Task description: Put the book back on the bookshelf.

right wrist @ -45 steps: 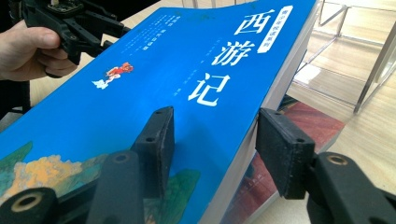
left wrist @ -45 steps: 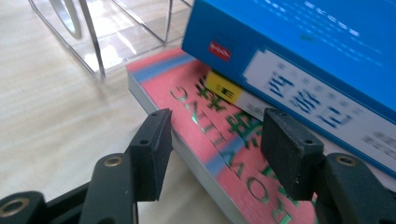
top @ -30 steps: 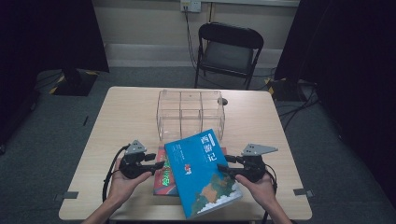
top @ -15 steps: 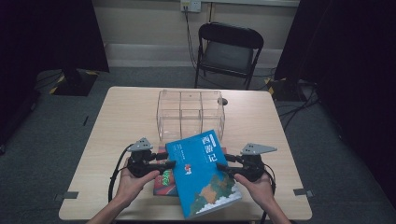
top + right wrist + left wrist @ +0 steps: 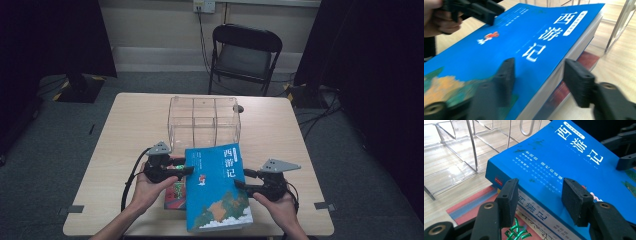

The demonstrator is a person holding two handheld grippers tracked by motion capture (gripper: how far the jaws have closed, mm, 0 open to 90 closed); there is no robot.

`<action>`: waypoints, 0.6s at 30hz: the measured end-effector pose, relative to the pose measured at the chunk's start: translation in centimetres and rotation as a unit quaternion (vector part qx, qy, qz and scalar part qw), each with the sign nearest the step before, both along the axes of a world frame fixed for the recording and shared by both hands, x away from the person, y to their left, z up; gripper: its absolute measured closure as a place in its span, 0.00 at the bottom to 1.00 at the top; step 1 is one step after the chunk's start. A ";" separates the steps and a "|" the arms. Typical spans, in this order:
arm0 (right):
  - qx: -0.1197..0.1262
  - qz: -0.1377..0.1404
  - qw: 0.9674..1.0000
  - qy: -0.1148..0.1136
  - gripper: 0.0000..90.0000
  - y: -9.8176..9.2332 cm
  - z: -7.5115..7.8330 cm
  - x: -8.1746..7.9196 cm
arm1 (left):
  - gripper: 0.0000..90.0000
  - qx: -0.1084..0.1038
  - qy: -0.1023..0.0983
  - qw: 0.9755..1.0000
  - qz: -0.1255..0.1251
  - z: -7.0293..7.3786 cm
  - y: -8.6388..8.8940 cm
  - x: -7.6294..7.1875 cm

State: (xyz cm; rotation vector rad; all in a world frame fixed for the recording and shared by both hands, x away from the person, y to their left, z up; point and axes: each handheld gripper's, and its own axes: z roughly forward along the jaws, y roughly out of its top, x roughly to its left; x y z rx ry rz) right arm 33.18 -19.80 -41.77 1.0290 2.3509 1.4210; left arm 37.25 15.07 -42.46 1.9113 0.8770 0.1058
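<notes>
A thick blue book (image 5: pixel 216 187) lies tilted on a red book (image 5: pixel 175 197) near the table's front edge. My left gripper (image 5: pixel 189 170) is shut on the blue book's spine edge (image 5: pixel 541 192): one pad (image 5: pixel 507 198) sits low at the spine, the other (image 5: pixel 576 203) presses on the cover. My right gripper (image 5: pixel 239 184) straddles the opposite page edge (image 5: pixel 537 72). Its jaws have just been opening: one pad (image 5: pixel 506 75) lies over the cover, and the other (image 5: pixel 579 82) stands apart from the pages. The red book (image 5: pixel 469 205) peeks out underneath.
A clear acrylic organizer (image 5: pixel 205 122) with several compartments stands just beyond the books, close to the blue book's far edge. Bare tabletop (image 5: pixel 280 130) lies to its right and left. A black folding chair (image 5: pixel 245 55) stands behind the table.
My left hand has shifted a little to the right and away from me, still on the book's spine edge. The right hand has stayed where it was.
</notes>
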 end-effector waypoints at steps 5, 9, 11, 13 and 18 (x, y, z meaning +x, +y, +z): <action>0.001 -0.010 1.000 0.003 0.37 0.9 -0.1 1.5 | 0.46 0.001 -0.004 1.000 -0.002 -0.1 -0.3 -0.4; 0.013 -0.013 1.000 0.015 0.34 1.0 -0.5 2.6 | 0.39 0.007 -0.003 1.000 -0.013 -0.1 -0.4 -0.7; 0.024 -0.012 0.999 0.025 0.33 0.9 -0.8 2.8 | 0.39 0.008 0.000 1.000 -0.019 0.0 -0.4 -1.1; 0.030 -0.012 0.999 0.036 0.31 0.9 -0.9 2.9 | 0.39 0.008 0.002 1.000 -0.022 -0.1 -0.3 -1.4; 0.037 -0.016 0.998 0.047 0.31 0.9 -1.1 3.0 | 0.39 -0.001 0.010 1.000 -0.021 -0.3 -0.2 -1.4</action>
